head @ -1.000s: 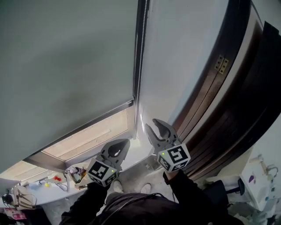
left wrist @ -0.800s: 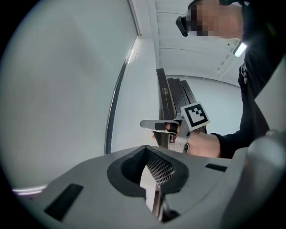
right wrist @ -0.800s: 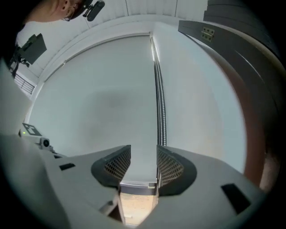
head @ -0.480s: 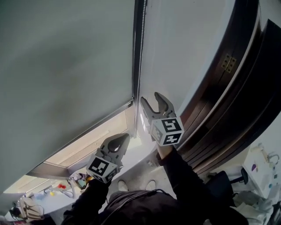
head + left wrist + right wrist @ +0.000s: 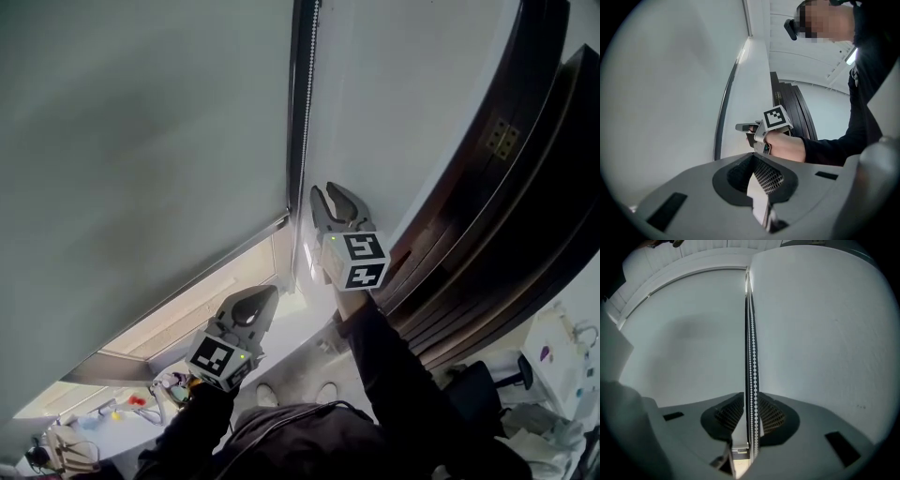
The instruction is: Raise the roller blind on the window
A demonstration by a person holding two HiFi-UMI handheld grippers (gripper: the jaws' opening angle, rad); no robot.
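Note:
The grey roller blind (image 5: 141,141) covers most of the window, and its bottom bar (image 5: 187,267) hangs above a strip of bright glass. The bead chain (image 5: 305,112) runs down the blind's right edge. My right gripper (image 5: 330,192) is raised at the chain. In the right gripper view the chain (image 5: 751,333) runs straight between the jaws of this gripper (image 5: 750,401), which are closing with a little gap still showing beside it. My left gripper (image 5: 265,298) sits lower over the sill, shut and empty (image 5: 752,157). It looks at the right gripper (image 5: 745,127).
A white wall (image 5: 403,103) lies right of the chain, and a dark wooden door frame (image 5: 487,216) beyond it. The window sill (image 5: 281,328) runs below the glass. Small clutter (image 5: 141,398) lies at the bottom left.
My right gripper has risen along the chain. Its jaws spread wide half a second ago and now stand narrow around the chain. The left gripper has barely moved.

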